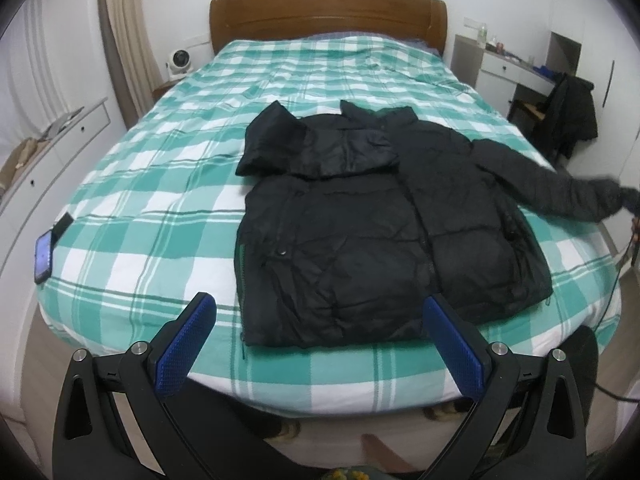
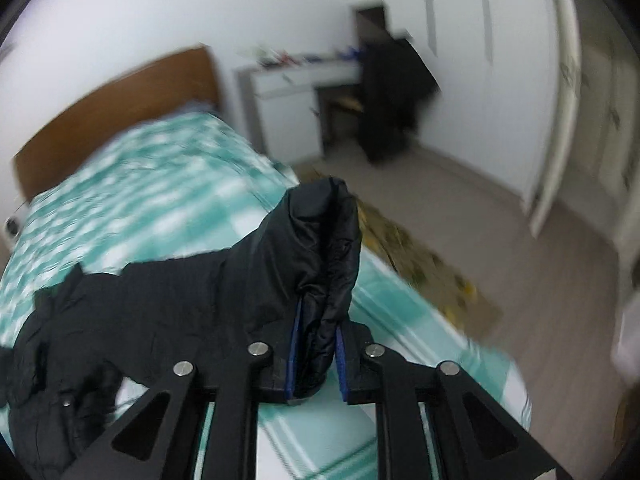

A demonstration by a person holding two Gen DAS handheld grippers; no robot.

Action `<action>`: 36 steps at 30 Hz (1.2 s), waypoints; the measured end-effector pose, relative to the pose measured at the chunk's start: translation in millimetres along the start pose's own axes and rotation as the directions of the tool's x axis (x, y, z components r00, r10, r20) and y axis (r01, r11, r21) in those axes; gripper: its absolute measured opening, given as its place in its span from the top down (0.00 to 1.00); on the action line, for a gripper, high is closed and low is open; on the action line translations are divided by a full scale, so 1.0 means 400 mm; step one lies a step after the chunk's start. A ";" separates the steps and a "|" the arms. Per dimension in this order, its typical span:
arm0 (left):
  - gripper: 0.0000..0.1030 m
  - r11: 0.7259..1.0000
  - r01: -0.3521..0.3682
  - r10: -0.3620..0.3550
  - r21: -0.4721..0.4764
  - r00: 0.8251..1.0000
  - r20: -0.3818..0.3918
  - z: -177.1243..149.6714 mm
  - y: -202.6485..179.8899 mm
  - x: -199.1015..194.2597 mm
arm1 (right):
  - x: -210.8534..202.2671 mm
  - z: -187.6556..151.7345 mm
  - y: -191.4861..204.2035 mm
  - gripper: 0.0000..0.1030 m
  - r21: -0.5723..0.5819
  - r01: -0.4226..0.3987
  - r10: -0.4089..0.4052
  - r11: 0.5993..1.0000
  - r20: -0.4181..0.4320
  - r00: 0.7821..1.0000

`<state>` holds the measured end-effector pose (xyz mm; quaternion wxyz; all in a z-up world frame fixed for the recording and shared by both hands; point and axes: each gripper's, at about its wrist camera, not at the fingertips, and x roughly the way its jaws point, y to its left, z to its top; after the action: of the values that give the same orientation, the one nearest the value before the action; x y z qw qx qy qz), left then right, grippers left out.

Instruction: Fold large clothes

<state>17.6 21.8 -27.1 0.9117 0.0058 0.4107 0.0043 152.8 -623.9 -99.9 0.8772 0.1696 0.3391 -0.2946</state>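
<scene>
Right wrist view: my right gripper (image 2: 318,334) pinches the black puffer jacket's (image 1: 384,216) sleeve cuff (image 2: 324,240).
My left gripper (image 1: 320,308) hangs spread wide, empty, over the green-checked bed (image 1: 160,208).

The black jacket (image 1: 360,216) is showing a puffy, faintly shiny synthetic cloth. The checked bedsheet (image 1: 160,184) is looking like matt woven cotton. The headboard (image 1: 328,12) is gleaming as smooth varnished wood.

Open bedspread (image 1: 160,152) left of jacket (image 1: 360,232)
</scene>
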 end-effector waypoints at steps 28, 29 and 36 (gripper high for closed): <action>0.69 0.967 0.051 0.013 0.249 0.969 -0.248 0.465 -0.310 0.905 | -0.317 -0.692 0.421 0.25 -0.448 -0.396 0.365 0.801 -0.158 0.917; 0.75 0.969 0.047 0.012 0.243 0.972 -0.236 0.463 -0.295 0.887 | -0.319 -0.698 0.429 0.25 -0.451 -0.403 0.372 0.796 -0.160 0.915; 0.79 0.996 0.089 -0.088 0.031 0.996 -0.033 0.489 0.006 0.552 | -0.348 -0.685 0.459 0.25 -0.452 -0.426 0.413 0.784 -0.133 0.901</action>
<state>310.5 25.5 -62.9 0.9042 0.0023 0.4250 -0.0428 50.2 -290.2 -180.4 0.9303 0.0270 0.3658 0.0013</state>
